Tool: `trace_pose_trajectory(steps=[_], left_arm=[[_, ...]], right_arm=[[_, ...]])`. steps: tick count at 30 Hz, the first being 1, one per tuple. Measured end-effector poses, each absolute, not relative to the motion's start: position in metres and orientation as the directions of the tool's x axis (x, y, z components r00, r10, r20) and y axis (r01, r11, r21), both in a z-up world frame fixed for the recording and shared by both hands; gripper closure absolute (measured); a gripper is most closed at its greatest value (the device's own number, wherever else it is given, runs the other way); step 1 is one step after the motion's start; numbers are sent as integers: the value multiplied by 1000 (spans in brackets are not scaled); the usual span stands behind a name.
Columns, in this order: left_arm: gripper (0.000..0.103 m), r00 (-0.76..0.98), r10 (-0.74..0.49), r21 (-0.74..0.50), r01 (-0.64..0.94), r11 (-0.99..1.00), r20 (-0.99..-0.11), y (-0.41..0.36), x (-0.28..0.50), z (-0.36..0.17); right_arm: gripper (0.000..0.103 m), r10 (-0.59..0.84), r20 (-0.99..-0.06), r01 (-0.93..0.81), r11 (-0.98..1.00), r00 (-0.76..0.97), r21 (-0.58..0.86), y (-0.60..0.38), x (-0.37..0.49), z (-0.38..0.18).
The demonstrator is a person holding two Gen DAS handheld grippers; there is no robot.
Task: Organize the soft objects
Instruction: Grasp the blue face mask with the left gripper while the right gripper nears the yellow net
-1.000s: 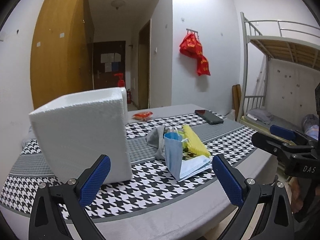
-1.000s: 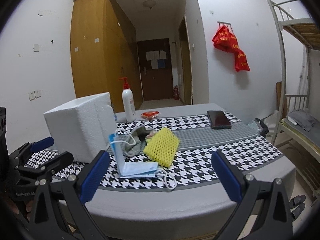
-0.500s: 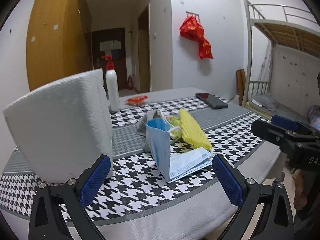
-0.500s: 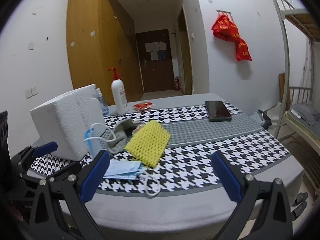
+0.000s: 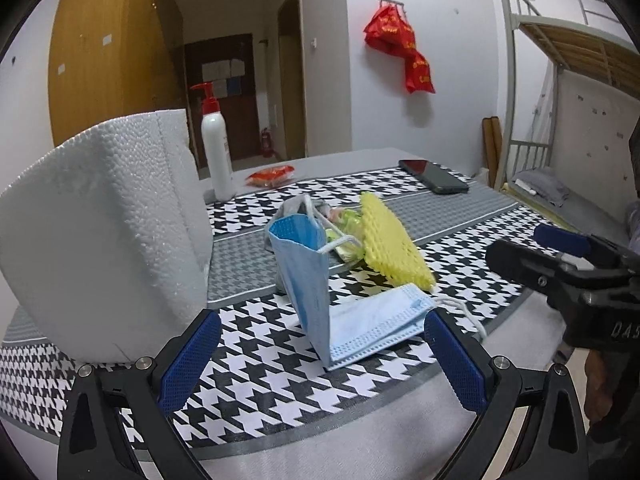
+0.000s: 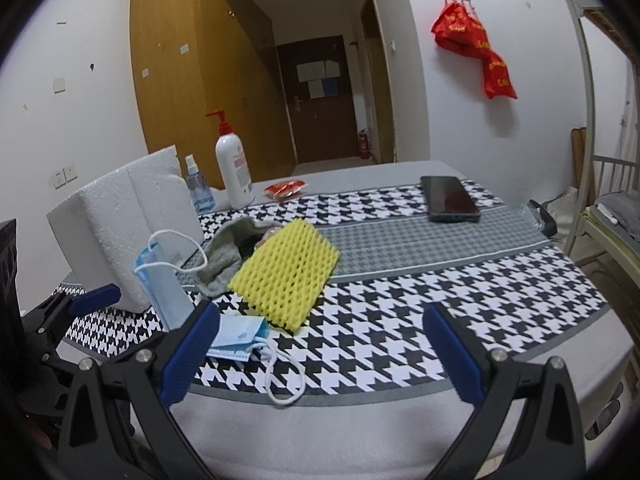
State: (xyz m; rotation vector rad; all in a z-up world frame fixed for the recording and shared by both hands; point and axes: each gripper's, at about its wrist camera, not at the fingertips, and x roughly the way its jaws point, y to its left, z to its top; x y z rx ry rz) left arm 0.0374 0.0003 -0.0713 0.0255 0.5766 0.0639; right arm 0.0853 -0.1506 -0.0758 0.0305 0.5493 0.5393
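On the tabltop: not used

On the tabletop (image 6: pixel 400 240): your soft pile sits left of centre.
Blue face mask (image 5: pixel 316 280): folded, one half upright, beside the white foam box (image 5: pixel 100 220).
Yellow foam mesh (image 6: pixel 286 276): leaning on the grey cloth (image 6: pixel 224 256).
Your left gripper (image 5: pixel 320 356): spread wide, empty, before the mask.
Your right gripper (image 6: pixel 320 348): spread wide, empty.

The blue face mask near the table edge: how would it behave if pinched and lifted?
The blue face mask is probably floppy: it already stands folded, one half upright, one flat. It looks thin, so likely light. Its loose ear loop could snag or trail.
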Motion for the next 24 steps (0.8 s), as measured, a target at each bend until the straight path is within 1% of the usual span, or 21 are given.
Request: trace_pose_trajectory(steps=[4,7,15,19,22,24], left_arm=[[3,823,77,35,-69,997,-563,2,45,-75],[3,818,105,55,-89,995,-566,-1,50,-77],[11,796,128,55,-119,991,-591,-3,61,-81],[16,783,123,47,-119,992,-610,-2,65,-84],[23,769,122,43,-122,992,-627,0,69,-88],[29,759,117,34,-124,992,-641,1,72,-91]], right_arm=[[0,510,-510,-505,848,692,162,-143,94,-81],[0,523,-518,-524,837,677,160,-140,101,-82],[0,558,-544,-585,798,627,145,-129,118,-80],[0,572,-557,-613,778,602,137,-121,123,-81],[0,574,-569,-622,772,588,136,-117,128,-81],[0,580,-575,-629,765,577,140,-114,130,-81]])
